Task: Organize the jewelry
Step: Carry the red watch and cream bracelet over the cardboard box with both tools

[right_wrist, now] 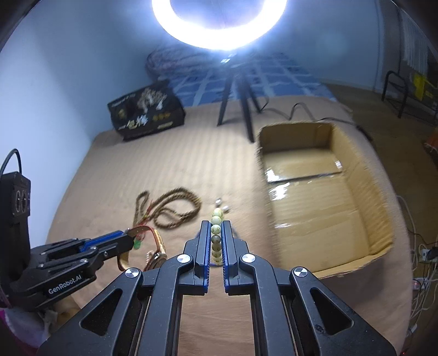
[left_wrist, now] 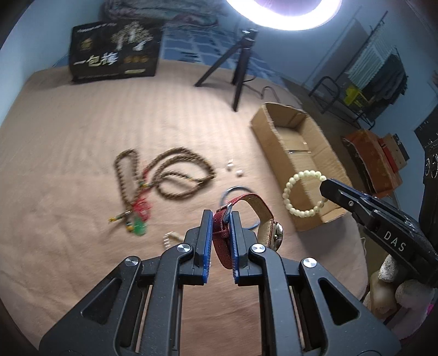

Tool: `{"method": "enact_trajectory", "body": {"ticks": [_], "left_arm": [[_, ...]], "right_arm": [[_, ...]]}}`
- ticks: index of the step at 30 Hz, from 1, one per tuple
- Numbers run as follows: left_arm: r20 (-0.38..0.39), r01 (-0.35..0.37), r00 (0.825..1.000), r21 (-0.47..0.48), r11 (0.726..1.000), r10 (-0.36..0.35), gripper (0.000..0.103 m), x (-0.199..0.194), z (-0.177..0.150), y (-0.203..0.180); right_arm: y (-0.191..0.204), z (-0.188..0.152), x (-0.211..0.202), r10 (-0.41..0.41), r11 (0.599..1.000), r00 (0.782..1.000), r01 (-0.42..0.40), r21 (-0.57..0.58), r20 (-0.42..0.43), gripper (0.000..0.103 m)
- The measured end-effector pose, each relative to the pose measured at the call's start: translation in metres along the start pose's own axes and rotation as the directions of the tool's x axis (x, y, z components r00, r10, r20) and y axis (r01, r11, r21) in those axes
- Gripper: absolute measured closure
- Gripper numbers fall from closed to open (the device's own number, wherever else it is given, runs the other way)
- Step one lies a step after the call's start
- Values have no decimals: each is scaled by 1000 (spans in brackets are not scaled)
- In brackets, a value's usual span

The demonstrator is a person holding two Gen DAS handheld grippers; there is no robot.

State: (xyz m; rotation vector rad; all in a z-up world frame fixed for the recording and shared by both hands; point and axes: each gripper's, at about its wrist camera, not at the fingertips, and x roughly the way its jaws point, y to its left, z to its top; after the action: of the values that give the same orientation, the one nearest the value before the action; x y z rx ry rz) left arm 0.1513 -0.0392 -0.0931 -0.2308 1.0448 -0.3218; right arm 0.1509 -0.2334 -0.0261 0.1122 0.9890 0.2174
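Above the bed (left_wrist: 68, 169): left gripper (left_wrist: 221, 219) clamped on watch (left_wrist: 246, 219) strap, dial half hidden; right gripper (right_wrist: 216, 232) pinching bead bracelet (right_wrist: 216, 235) edge-on.

My left wrist camera sits just behind its own gripper (left_wrist: 221, 219), looking steeply down and forward over the tan bedspread (left_wrist: 82, 153), close above it. My right wrist camera looks the same way along the right gripper (right_wrist: 216, 228), facing the cardboard box (right_wrist: 380, 219) more squarely. Both views share the brown bead necklace (left_wrist: 175, 175), the tripod (left_wrist: 238, 68), the ring light (right_wrist: 219, 24) and the black printed box (left_wrist: 115, 52), and each catches the other gripper at its edge.
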Motion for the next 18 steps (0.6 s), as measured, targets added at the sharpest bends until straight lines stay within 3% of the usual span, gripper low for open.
{"method": "enact_trajectory", "body": {"ticks": [9, 18], "left_arm": [[23, 79, 997, 34, 996, -80, 93, 10, 14, -50], [11, 129, 991, 54, 990, -130, 93, 34, 22, -85]], "right_arm": [[-45, 10, -24, -64, 996, 996, 59, 72, 66, 97], [-80, 10, -29, -133, 986, 988, 124, 115, 72, 97]]}}
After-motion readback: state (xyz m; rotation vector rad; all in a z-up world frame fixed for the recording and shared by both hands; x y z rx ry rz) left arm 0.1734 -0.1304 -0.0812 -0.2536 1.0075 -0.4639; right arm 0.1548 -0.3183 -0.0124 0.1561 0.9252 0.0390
